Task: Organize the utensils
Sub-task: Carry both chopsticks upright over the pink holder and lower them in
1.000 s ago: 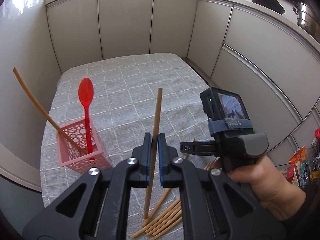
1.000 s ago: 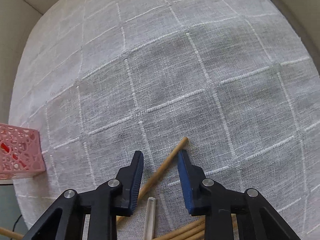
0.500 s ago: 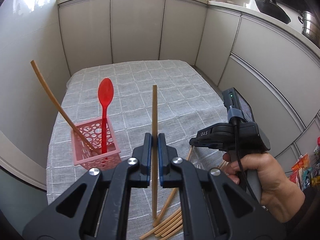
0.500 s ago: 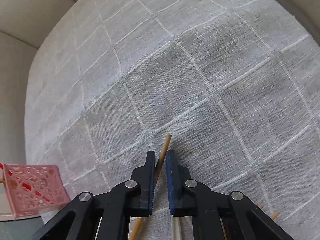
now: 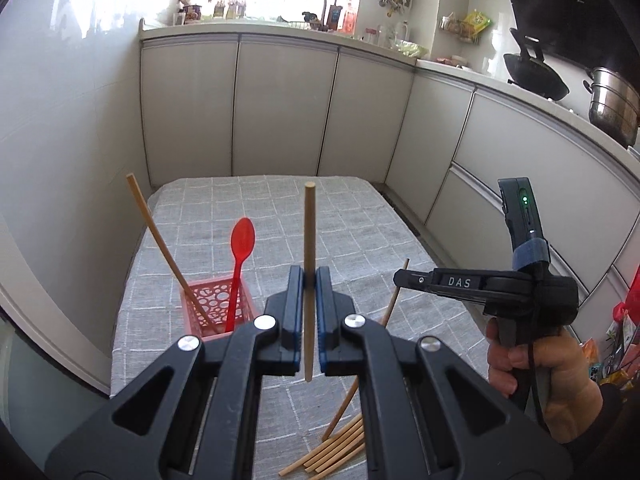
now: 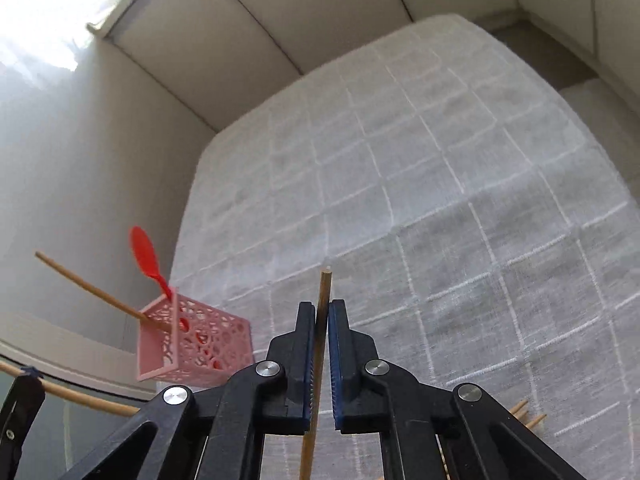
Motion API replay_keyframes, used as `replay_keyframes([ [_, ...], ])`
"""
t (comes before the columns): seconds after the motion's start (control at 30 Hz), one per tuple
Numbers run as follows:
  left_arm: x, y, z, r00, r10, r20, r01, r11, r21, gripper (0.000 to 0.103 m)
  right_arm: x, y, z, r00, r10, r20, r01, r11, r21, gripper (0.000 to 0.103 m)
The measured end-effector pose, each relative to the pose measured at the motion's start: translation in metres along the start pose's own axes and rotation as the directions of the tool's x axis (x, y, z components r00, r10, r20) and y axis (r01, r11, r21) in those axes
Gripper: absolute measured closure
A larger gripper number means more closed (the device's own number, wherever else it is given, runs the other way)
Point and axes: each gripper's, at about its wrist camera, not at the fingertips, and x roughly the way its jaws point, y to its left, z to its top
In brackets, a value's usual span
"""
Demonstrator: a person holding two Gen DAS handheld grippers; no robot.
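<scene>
My left gripper is shut on a wooden chopstick and holds it upright above the table. My right gripper is shut on another chopstick, lifted off the cloth; it also shows in the left wrist view. A pink perforated basket stands at the table's left and holds a red spoon and one leaning chopstick. The basket lies left of my right gripper. Several loose chopsticks lie on the cloth near the front.
The table has a grey checked cloth. Grey cabinet doors close it in at the back, left and right. A wok and a steel pot sit on the counter at the right.
My right gripper closed on a chopstick on the cloth and lifted it. My left gripper rose and tilted up with its chopstick still held.
</scene>
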Motion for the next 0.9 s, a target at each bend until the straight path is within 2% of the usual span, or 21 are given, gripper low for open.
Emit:
replay_keyframes([
  [0.03, -0.006, 0.000, 0.002, 1.000, -0.004, 0.015, 0.004, 1.000, 0.005, 0.096, -0.002, 0.017, 0.000, 1.000, 0.003, 0.026, -0.002, 1.000, -0.029, 0.098],
  [0.2, -0.026, 0.006, 0.009, 0.997, -0.008, 0.075, 0.008, 1.000, 0.005, 0.096, -0.030, 0.048, -0.001, 0.990, 0.032, 0.139, -0.013, 0.990, -0.141, 0.098],
  [0.43, -0.047, 0.021, 0.023, 0.986, 0.010, 0.168, -0.003, 0.999, -0.043, 0.096, -0.071, 0.068, 0.003, 0.966, 0.110, 0.233, -0.066, 0.980, -0.189, 0.098],
  [0.57, -0.055, 0.033, 0.031, 0.974, 0.047, 0.221, -0.031, 0.997, -0.076, 0.096, -0.093, 0.080, 0.011, 0.947, 0.157, 0.282, -0.099, 0.973, -0.211, 0.098],
  [0.77, -0.050, 0.046, 0.034, 0.958, 0.139, 0.250, -0.114, 0.987, -0.111, 0.096, -0.106, 0.095, 0.020, 0.924, 0.211, 0.318, -0.145, 0.965, -0.218, 0.098],
  [0.9, -0.031, 0.056, 0.033, 0.963, 0.172, 0.207, -0.149, 0.981, -0.122, 0.096, -0.098, 0.106, 0.025, 0.919, 0.244, 0.310, -0.179, 0.959, -0.221, 0.098],
])
